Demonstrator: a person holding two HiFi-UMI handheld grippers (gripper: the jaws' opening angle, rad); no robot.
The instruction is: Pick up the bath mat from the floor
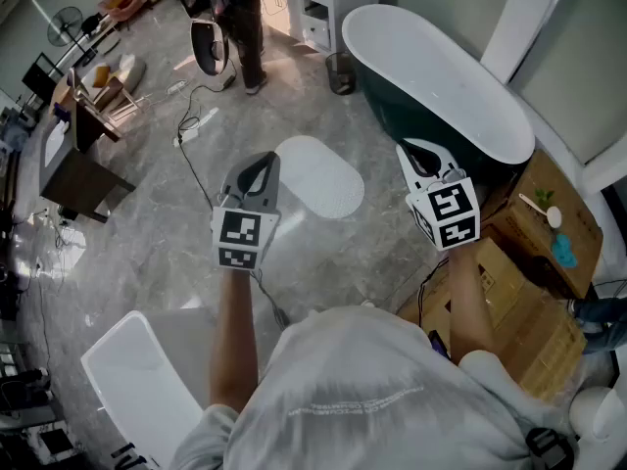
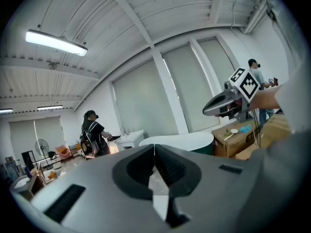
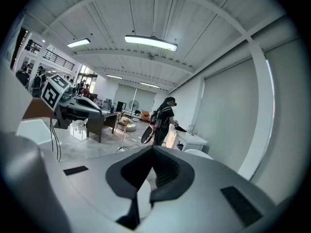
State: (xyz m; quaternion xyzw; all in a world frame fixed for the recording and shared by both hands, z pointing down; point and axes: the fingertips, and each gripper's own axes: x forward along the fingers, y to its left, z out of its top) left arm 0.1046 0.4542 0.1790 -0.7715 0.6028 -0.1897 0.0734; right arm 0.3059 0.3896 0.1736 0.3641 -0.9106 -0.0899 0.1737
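The bath mat [image 1: 318, 176], a white oval, lies flat on the grey marble floor in front of the bathtub. My left gripper [image 1: 265, 159] hovers over the mat's left edge, well above the floor, with its jaws shut and nothing in them. My right gripper [image 1: 410, 149] is held to the right of the mat near the tub, also shut and empty. In the left gripper view the shut jaws [image 2: 154, 147] point across the room, with the right gripper [image 2: 208, 108] in sight. In the right gripper view the jaws [image 3: 152, 149] are closed, and the left gripper [image 3: 98, 111] shows at left.
A dark green bathtub [image 1: 446, 86] stands at the right, with cardboard boxes [image 1: 534, 262] beside it. A white cabinet [image 1: 331, 0], a small bin [image 1: 341, 72] and a person [image 1: 238, 23] are at the back. Cables [image 1: 191, 130] trail over the floor; a desk [image 1: 73, 160] stands at left.
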